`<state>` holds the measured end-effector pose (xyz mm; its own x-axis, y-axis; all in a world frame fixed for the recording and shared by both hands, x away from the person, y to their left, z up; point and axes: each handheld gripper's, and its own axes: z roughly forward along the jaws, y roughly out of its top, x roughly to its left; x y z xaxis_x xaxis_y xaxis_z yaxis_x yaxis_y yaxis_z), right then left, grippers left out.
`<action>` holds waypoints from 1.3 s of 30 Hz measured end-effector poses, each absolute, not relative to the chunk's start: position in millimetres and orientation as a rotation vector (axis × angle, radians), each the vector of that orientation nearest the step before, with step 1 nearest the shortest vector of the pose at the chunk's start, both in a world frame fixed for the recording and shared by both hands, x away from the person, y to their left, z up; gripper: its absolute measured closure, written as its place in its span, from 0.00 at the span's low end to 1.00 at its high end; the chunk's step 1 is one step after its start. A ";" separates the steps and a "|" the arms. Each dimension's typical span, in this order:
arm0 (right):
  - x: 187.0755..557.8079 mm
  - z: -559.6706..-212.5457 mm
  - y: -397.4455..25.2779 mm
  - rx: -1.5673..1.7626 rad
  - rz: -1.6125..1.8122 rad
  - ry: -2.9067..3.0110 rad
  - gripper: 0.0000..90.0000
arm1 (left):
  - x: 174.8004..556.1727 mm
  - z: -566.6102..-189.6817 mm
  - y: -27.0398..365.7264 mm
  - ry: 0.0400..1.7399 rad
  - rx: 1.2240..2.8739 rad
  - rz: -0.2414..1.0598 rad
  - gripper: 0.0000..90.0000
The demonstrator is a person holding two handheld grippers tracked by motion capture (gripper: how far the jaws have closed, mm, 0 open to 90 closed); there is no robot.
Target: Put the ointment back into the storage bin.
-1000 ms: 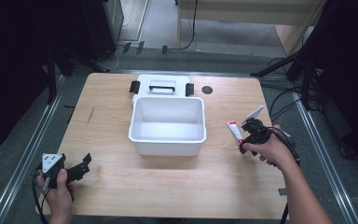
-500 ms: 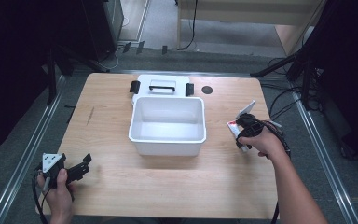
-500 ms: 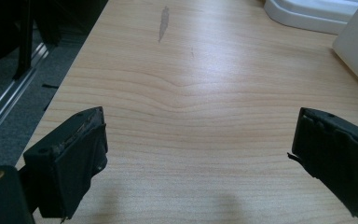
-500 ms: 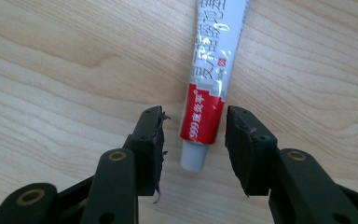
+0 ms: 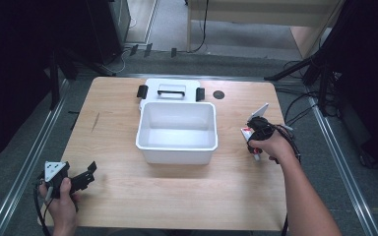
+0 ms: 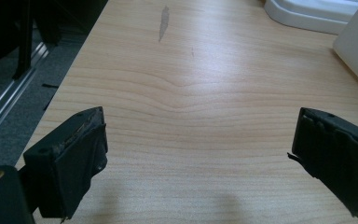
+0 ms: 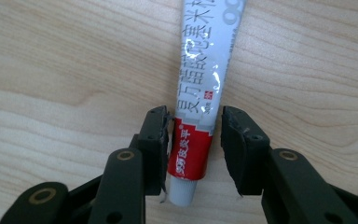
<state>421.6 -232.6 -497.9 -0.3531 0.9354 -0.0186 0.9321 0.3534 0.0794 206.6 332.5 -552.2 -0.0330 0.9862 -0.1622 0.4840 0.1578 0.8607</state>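
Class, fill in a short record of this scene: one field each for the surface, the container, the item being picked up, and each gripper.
Surface: wooden table
Container: white bin, open, mid-table
Behind bin: white lid with handle
Item: red-and-silver tube, lying flat on the table
Right gripper: jaws either side of the tube's red end, a small gap on one side
Left gripper: jaws wide apart over bare wood

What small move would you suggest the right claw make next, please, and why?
Probably close the right claw on the tube: its jaws straddle the red end, a gap showing on the right side, and the tube lies flat on the table.
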 end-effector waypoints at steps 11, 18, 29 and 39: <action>426.3 -503.2 -228.4 1.760 0.045 2.528 0.79 | 206.8 -552.2 332.8 1.636 1.438 0.791 0.04; 425.2 -502.9 -226.9 1.738 0.039 2.532 0.80 | 206.8 -552.2 332.7 1.638 1.438 0.792 0.04; 425.5 -482.8 -227.2 1.725 0.097 2.544 0.80 | 206.9 -552.1 332.8 1.641 1.437 0.790 0.04; 428.0 -448.7 -220.1 1.702 0.133 2.557 0.80 | 206.9 -552.2 332.8 1.641 1.435 0.792 0.04</action>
<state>428.0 -220.1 -448.7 -0.3855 0.9227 -0.0084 0.9168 0.3841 0.1093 206.9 332.8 -552.2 -0.0371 0.9859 -0.1633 0.4855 0.1606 0.8594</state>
